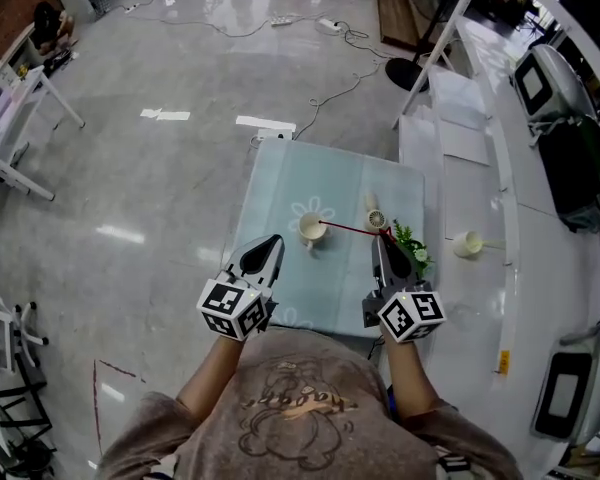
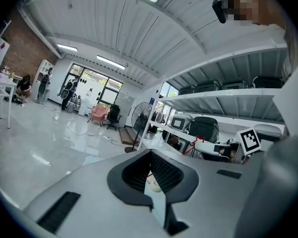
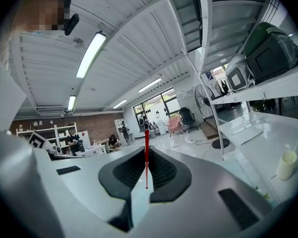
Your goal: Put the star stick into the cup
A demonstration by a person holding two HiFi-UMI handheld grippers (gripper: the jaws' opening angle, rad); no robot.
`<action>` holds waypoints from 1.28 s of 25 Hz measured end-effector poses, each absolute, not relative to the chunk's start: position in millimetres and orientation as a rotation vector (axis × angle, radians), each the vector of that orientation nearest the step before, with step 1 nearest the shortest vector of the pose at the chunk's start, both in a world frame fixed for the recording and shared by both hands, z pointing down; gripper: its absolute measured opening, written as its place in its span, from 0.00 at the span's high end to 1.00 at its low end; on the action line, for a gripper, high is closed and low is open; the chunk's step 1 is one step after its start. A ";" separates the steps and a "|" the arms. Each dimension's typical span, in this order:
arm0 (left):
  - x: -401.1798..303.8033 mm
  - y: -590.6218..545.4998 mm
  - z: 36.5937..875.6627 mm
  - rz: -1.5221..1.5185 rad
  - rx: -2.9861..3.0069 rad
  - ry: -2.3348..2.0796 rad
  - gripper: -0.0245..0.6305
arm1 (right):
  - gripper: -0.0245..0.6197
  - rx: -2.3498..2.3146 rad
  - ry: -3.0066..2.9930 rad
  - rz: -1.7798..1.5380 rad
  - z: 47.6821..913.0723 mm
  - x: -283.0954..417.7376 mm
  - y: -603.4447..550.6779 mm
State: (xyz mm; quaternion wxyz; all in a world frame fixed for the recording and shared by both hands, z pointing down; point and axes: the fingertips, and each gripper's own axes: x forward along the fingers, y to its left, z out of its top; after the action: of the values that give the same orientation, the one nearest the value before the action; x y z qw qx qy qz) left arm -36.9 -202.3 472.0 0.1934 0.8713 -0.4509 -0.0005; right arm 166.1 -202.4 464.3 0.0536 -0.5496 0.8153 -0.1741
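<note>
A cream cup stands on the small table's pale green cloth. The thin red star stick lies level above the cloth, its far end at the cup's right rim. My right gripper is shut on the stick's near end. In the right gripper view the stick runs straight out between the jaws of the right gripper. My left gripper hovers just left of the cup, shut and empty. In the left gripper view, past the left gripper, the cup shows low and the red star further right.
A small green plant and a small round fan stand on the table's right edge, beside my right gripper. A second cup sits on the white bench to the right. Cables cross the glossy floor beyond.
</note>
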 end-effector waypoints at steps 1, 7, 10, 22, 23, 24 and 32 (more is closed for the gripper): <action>-37.4 -206.4 471.2 0.000 2.449 -1.260 0.93 | 0.93 -1.676 2.473 -0.528 463.2 165.0 -206.2; -39.0 -226.8 472.8 0.016 2.459 -1.242 0.93 | 0.93 -1.691 2.470 -0.559 479.9 159.1 -231.1; -41.0 -231.9 476.8 0.031 2.458 -1.235 0.93 | 0.93 -1.698 2.482 -0.592 497.4 153.5 -241.7; -48.1 -243.3 491.9 0.086 2.430 -1.246 0.93 | 0.93 -1.750 2.541 -0.763 577.2 141.9 -271.8; -49.1 -243.8 493.0 0.088 2.427 -1.248 0.93 | 0.93 -1.751 2.545 -0.778 583.7 140.6 -273.9; -50.4 -244.3 493.8 0.090 2.425 -1.251 0.93 | 0.93 -1.752 2.548 -0.792 590.0 138.9 -276.1; -60.3 -242.7 500.5 0.109 2.397 -1.273 0.93 | 0.93 -1.758 2.572 -0.878 627.7 129.7 -286.8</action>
State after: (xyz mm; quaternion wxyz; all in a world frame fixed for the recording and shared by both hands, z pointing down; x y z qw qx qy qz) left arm -60.3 -242.7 500.5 0.2109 0.8626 -0.4581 0.0392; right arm 129.7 -286.8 627.7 -0.0477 -0.5426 0.7937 -0.2708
